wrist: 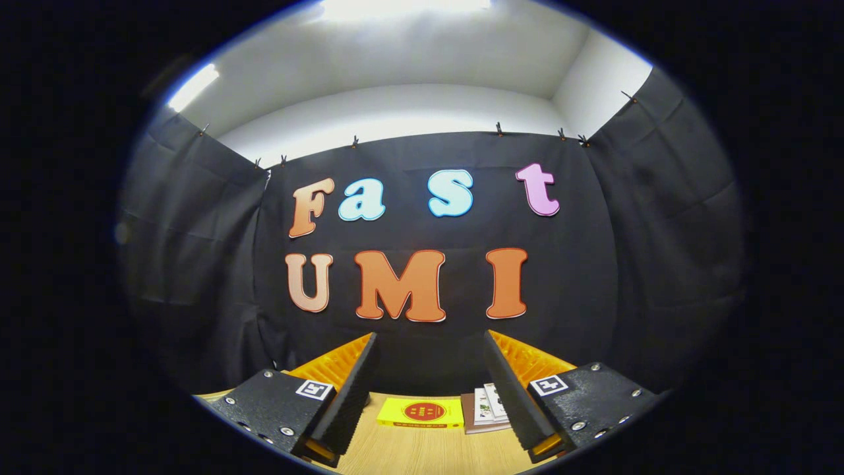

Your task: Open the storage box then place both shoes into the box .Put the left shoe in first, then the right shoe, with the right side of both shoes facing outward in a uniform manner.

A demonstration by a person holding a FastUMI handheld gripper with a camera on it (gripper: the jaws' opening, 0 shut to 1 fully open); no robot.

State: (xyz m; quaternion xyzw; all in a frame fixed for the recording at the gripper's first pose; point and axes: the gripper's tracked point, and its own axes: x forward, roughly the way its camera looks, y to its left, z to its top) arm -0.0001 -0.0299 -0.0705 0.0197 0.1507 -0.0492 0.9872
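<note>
Two fingers of my gripper (430, 389) spread wide, nothing between them | raised above the table (422, 448), facing the booth wall | ahead between the fingers: yellow box (421, 413) lying flat, booklets (486, 410) just beside it | shoes, storage box: cannot tell where from here

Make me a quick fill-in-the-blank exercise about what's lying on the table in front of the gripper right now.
1. The hand-held gripper has its fingers ____, with nothing between them.
2. The flat yellow box with a red round mark lies on the light ____ table.
3. The small stack of booklets lies to the ____ of the yellow box.

Missing words: open; wooden; right
</note>
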